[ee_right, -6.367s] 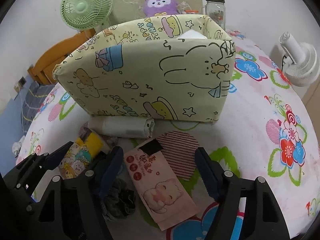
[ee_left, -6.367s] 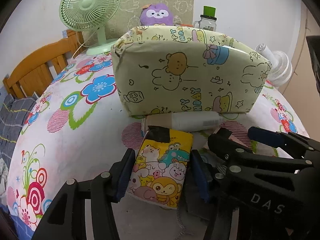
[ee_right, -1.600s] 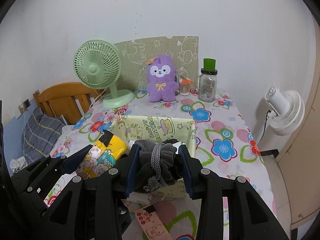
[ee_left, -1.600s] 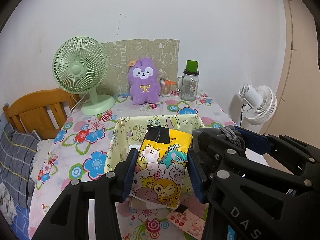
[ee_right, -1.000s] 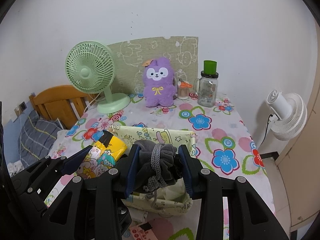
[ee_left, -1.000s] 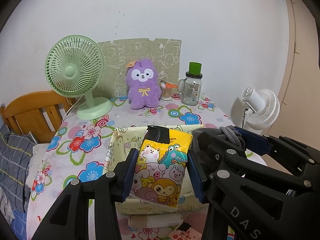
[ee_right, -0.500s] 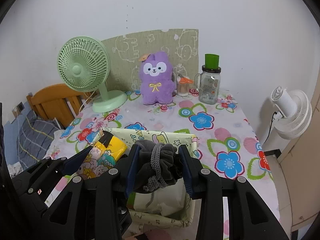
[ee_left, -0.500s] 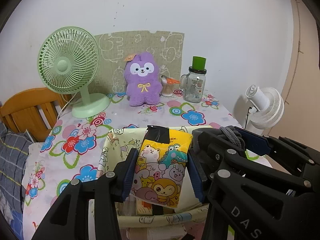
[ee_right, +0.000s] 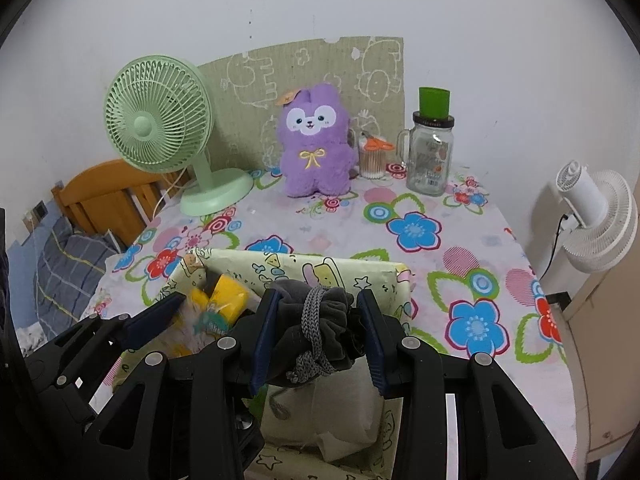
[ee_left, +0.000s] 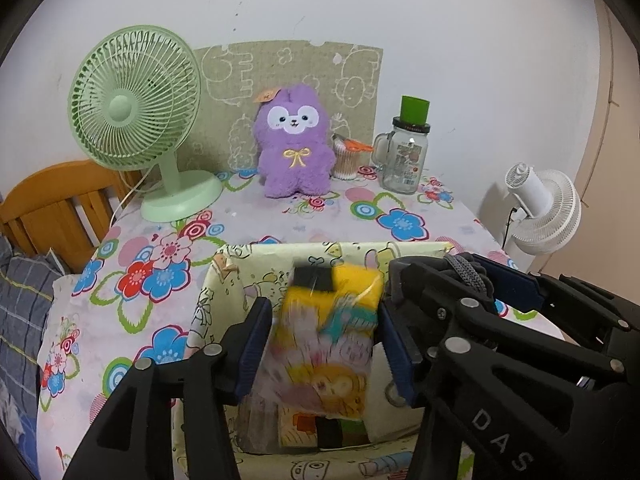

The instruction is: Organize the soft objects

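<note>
Since half second earlier: both grippers brought lower over pale-yellow cartoon-print fabric storage box [ee_left: 224,280]; yellow cartoon-print tissue pack [ee_left: 328,340] now blurred, slipped down between left gripper [ee_left: 324,344] fingers, which have just been opening. Box seen on floral-cloth counter [ee_right: 320,220], white folded item inside. Left fingers spread, gaps beside pack, pack over box interior. Right gripper [ee_right: 318,336] fingers pinching dark grey drawstring fabric pouch [ee_right: 316,328], held above box.

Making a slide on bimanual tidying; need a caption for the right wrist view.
Right gripper clamps a grey drawstring pouch above the cartoon-print fabric bin.
</note>
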The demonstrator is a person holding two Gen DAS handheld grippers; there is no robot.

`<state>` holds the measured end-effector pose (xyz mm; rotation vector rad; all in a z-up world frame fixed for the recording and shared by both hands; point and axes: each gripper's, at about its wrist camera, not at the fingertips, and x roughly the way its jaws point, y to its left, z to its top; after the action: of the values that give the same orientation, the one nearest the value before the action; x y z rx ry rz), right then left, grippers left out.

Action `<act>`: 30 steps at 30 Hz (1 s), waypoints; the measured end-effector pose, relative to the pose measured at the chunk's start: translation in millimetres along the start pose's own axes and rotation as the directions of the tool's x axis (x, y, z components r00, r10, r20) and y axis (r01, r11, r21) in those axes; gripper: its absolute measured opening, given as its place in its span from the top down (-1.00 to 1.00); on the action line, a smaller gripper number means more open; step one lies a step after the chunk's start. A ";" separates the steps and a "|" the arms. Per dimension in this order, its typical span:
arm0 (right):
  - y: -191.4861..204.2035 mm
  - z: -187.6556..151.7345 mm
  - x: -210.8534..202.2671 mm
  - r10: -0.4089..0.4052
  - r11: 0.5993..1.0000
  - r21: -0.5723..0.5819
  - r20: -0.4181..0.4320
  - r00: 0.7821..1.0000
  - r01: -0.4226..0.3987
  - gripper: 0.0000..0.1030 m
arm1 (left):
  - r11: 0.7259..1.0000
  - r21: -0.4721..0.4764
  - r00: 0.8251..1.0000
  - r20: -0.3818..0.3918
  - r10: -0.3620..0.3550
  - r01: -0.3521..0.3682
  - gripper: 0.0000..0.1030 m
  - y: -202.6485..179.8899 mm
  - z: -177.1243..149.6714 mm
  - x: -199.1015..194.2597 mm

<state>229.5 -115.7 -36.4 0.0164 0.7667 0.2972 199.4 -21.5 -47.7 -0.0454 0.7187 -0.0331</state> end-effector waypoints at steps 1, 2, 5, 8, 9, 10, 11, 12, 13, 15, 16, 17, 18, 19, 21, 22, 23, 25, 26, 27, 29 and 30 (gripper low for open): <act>0.0 0.0 1.4 0.001 1.000 0.000 -0.003 1.000 -0.001 0.17 | 1.000 -0.003 1.000 -0.004 0.002 -0.002 -0.28 1.2 -0.8 0.9; -0.1 -0.5 3.4 0.001 1.000 -0.001 -0.006 1.000 -0.001 0.17 | 1.000 -0.009 1.000 -0.010 0.006 -0.006 -0.41 3.5 -1.9 1.9; -1.5 -1.5 7.6 -0.005 1.000 0.000 -0.013 1.000 0.005 0.17 | 1.000 -0.011 1.000 -0.014 0.004 -0.004 -0.50 7.7 -6.0 0.6; -2.6 -1.3 9.2 -0.003 1.000 0.000 -0.012 1.000 0.003 0.17 | 1.000 0.005 1.000 -0.023 0.003 -0.003 -0.60 7.9 -9.3 0.0; -1.4 -0.5 10.2 -0.003 1.000 -0.004 -0.010 1.000 0.003 0.17 | 1.000 0.012 1.000 -0.027 0.004 -0.004 -0.63 7.5 -10.4 0.1; -0.4 -0.3 10.8 -0.003 1.000 -0.007 -0.010 1.000 0.003 0.17 | 1.000 0.021 0.999 -0.031 0.017 -0.016 -0.63 6.9 -11.7 0.9; 1.2 0.2 11.8 -0.002 1.000 -0.012 -0.009 1.000 0.002 0.17 | 0.999 0.029 0.999 -0.034 0.029 -0.028 -0.63 6.3 -12.5 1.8; 3.5 0.5 13.6 -0.001 1.000 -0.019 -0.010 1.000 0.001 0.17 | 0.999 0.030 0.999 -0.036 0.035 -0.034 -0.63 6.9 -13.1 2.6; 5.1 0.4 14.4 -0.002 1.000 -0.023 -0.012 1.000 0.002 0.17 | 0.999 0.024 0.998 -0.040 0.038 -0.037 -0.63 8.8 -13.5 3.6; 7.9 0.3 17.8 0.000 1.000 -0.028 -0.016 1.000 -0.001 0.17 | 0.999 0.017 0.998 -0.047 0.037 -0.036 -0.64 11.7 -13.8 5.1; 9.0 0.1 19.2 0.003 1.000 -0.028 -0.017 1.000 -0.003 0.17 | 0.999 0.015 0.998 -0.051 0.039 -0.038 -0.64 12.7 -14.0 6.0; 9.7 0.1 20.2 0.004 1.000 -0.029 -0.019 1.000 -0.005 0.17 | 0.999 0.015 0.998 -0.054 0.040 -0.039 -0.64 13.3 -14.0 6.4; 10.4 0.1 21.6 0.004 0.999 -0.032 -0.022 1.000 -0.005 0.14 | 0.999 0.016 0.998 -0.056 0.042 -0.041 -0.65 13.3 -14.2 6.8; 11.0 -0.2 22.4 0.002 0.999 -0.035 -0.024 1.000 -0.003 0.13 | 0.999 0.018 0.997 -0.059 0.044 -0.043 -0.65 13.2 -14.4 7.4; 12.6 -0.8 23.6 -0.001 0.999 -0.044 -0.026 1.000 0.000 0.07 | 0.999 0.026 0.997 -0.058 0.048 -0.047 -0.69 11.6 -15.0 8.1; 13.0 -1.0 24.3 -0.005 0.999 -0.045 -0.027 1.000 0.004 -0.05 | 0.999 0.030 0.997 -0.059 0.045 -0.044 -0.70 10.9 -15.5 8.2; 12.8 -0.9 25.3 -0.005 0.999 -0.045 -0.028 1.000 0.004 -0.14 | 0.999 0.034 0.997 -0.059 0.043 -0.041 -0.71 9.8 -15.9 8.0; 12.7 -0.8 26.6 -0.001 0.999 -0.043 -0.032 0.999 -0.001 -0.43 | 0.999 0.038 0.997 -0.060 0.039 -0.037 -0.72 8.7 -16.4 8.0; 12.9 -1.0 26.5 -0.005 0.999 -0.044 -0.031 1.000 0.004 -0.46 | 0.999 0.034 0.998 -0.056 0.042 -0.040 -0.72 8.8 -16.5 7.4; 13.3 -1.3 25.2 -0.018 0.999 -0.046 -0.021 1.000 0.017 -0.48 | 0.999 0.029 0.998 -0.052 0.044 -0.043 -0.73 9.2 -16.4 6.2; 13.3 -1.5 21.8 -0.034 0.998 -0.046 -0.009 0.999 0.034 -0.51 | 0.999 0.017 0.998 -0.047 0.041 -0.040 -0.76 10.1 -15.6 3.4; 13.3 -1.4 21.2 -0.034 0.998 -0.047 -0.008 0.999 0.034 -0.52 | 0.999 0.015 0.998 -0.044 0.042 -0.041 -0.77 10.3 -15.6 1.9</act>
<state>239.5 -97.4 -50.2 -0.0422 0.7683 0.2832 190.8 -11.7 -61.2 -0.0168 0.7632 0.0006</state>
